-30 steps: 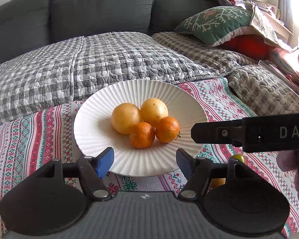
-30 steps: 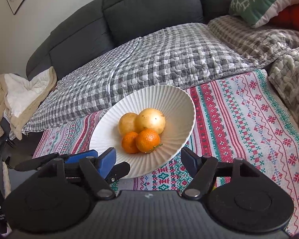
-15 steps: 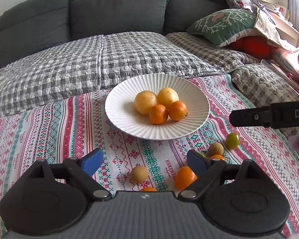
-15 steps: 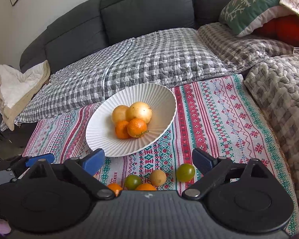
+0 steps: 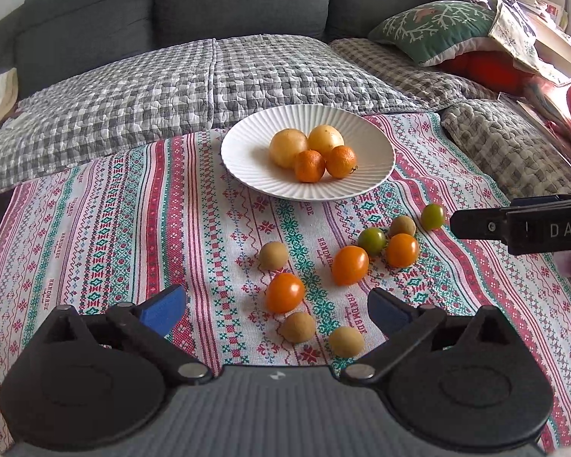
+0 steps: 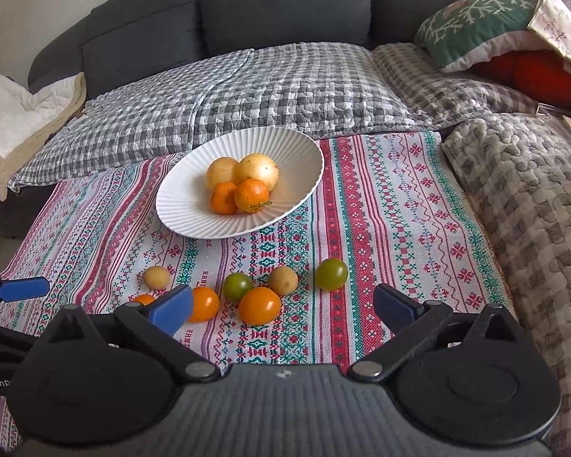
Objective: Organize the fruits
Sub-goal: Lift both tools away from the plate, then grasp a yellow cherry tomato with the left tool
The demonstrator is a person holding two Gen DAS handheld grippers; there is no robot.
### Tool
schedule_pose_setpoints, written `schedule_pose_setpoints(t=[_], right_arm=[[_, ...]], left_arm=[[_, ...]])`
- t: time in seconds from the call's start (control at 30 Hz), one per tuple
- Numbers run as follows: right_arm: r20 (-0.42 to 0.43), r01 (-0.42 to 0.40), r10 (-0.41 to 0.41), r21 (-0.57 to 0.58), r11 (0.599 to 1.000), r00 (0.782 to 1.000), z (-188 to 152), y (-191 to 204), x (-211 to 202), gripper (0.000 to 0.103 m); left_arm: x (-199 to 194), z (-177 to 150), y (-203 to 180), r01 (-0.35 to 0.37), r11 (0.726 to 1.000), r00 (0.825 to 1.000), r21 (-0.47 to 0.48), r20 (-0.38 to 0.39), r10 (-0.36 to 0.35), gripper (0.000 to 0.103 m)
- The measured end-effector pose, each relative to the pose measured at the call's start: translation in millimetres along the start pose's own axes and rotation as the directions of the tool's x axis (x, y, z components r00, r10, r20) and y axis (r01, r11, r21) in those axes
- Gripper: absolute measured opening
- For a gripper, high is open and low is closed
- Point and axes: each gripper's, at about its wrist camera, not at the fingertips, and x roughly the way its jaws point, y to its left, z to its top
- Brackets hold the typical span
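A white ribbed plate [image 5: 247, 144] [image 6: 297, 152] on the patterned cloth holds two yellow fruits [image 5: 287, 147] and two mandarins [image 5: 340, 161]. Loose on the cloth in front of it lie orange tomatoes [image 5: 284, 291] [image 6: 259, 304], green tomatoes [image 5: 371, 240] [image 6: 331, 274] and small tan fruits [image 5: 273, 255] [image 6: 282, 280]. My left gripper [image 5: 277, 309] is open and empty, just short of the nearest loose fruits. My right gripper [image 6: 283, 306] is open and empty above the loose fruits; its finger [image 5: 514, 224] shows at the right of the left wrist view.
The patterned cloth [image 5: 133, 209] covers a low surface before a grey sofa [image 5: 243, 0] with a checked quilt [image 5: 171, 80]. A green cushion [image 5: 437, 34] and red cushions lie at the right. A cream blanket [image 6: 23, 114] lies at the left.
Both grippers have pulled back and up from the plate. The plate now sits farther off and the loose fruits in front of it have come fully into view.
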Motion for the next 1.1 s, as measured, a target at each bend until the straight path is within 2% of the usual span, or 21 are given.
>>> schedule_pose_setpoints(t=[0.27, 0.37, 0.47, 0.57, 0.67, 0.73, 0.8, 1.1], right_arm=[[-0.033, 0.035, -0.036, -0.026, 0.999, 0.999, -19.5, 1.3, -2.7, 0.101], [-0.084, 0.058, -0.06, -0.028, 0.998, 0.995, -25.3, 0.8, -0.2, 0.101], [-0.165, 0.098, -0.101, -0.03, 0.995, 0.981, -30.2, 0.2, 4.8, 0.101], [-0.226, 0.096, -0.097, -0.015, 0.995, 0.969, -34.4, -0.9, 10.5, 0.101], [-0.251, 0.115, -0.123, -0.046, 0.992, 0.96, -38.5, 3.6, 15.0, 0.101], [-0.255, 0.123, -0.137, -0.071, 0.99, 0.957, -39.3, 6.7, 16.5, 0.101], [-0.259, 0.118, -0.135, -0.08, 0.99, 0.956, -39.5, 7.7, 17.9, 0.101], [-0.26, 0.125, -0.143, -0.082, 0.989, 0.955, -36.0, 4.7, 28.4, 0.101]], left_arm=[[-3.3, -24.4, -17.0, 0.026, 0.999, 0.997, 0.04, -0.077, -0.023, 0.091], [-4.4, -34.8, -23.3, 0.042, 0.997, 0.994, 0.066, -0.1, -0.035, 0.091], [0.4, -44.1, -31.2, 0.067, 0.995, 0.987, 0.076, -0.152, -0.055, 0.091], [5.6, -49.9, -36.9, 0.091, 0.993, 0.98, 0.074, -0.185, -0.076, 0.09], [10.6, -52.6, -39.2, 0.115, 0.993, 0.972, 0.04, -0.21, -0.104, 0.082], [14.0, -53.2, -40.5, 0.128, 0.992, 0.966, 0.018, -0.229, -0.121, 0.069], [16.9, -54.0, -42.3, 0.136, 0.991, 0.962, 0.008, -0.24, -0.13, 0.064], [24.6, -49.2, -45.6, 0.156, 0.988, 0.962, 0.0, -0.227, -0.151, 0.033]])
